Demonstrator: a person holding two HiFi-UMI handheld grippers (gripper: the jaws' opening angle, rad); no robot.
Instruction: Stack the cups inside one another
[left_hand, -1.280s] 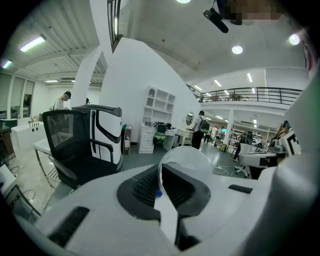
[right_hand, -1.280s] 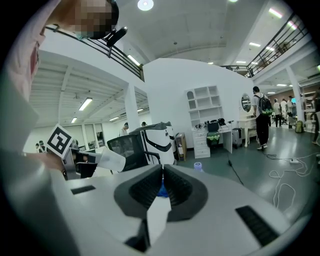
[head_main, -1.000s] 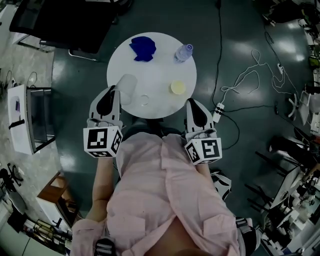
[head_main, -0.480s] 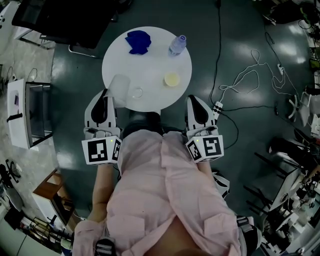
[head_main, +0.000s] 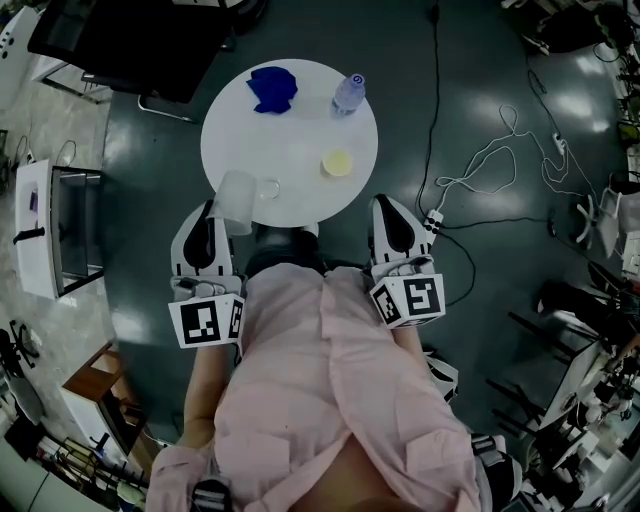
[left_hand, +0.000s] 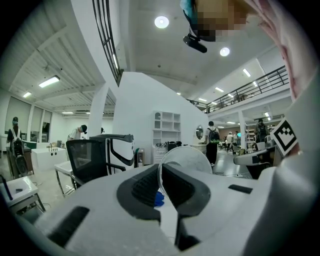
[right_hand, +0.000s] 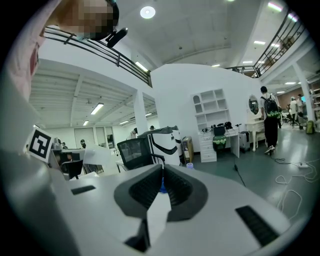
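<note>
1. left gripper (head_main: 212, 210): clamped on one thin wall of a clear cup (head_main: 237, 198), tilted at the table (head_main: 300, 135) edge; likely to slip or crumple under so narrow a pinch.
2. second cup (head_main: 268, 188): upright, just beside; easily toppled by an off-centre entry.
3. yellow cup (head_main: 338, 162): further right, alone.
4. right gripper (head_main: 388, 208): closed, empty, off the table; no help steadying.

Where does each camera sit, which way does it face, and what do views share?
Head view: on the person's head, looking steeply down at the round table; pink shirt, left tongs, right tongs show.
Left gripper view: on the left tongs, looking across the hall; tongs pinch a clear cup.
Right gripper view: on the right tongs, facing likewise; tongs shut, empty.
Shared: blue cloth in all.
</note>
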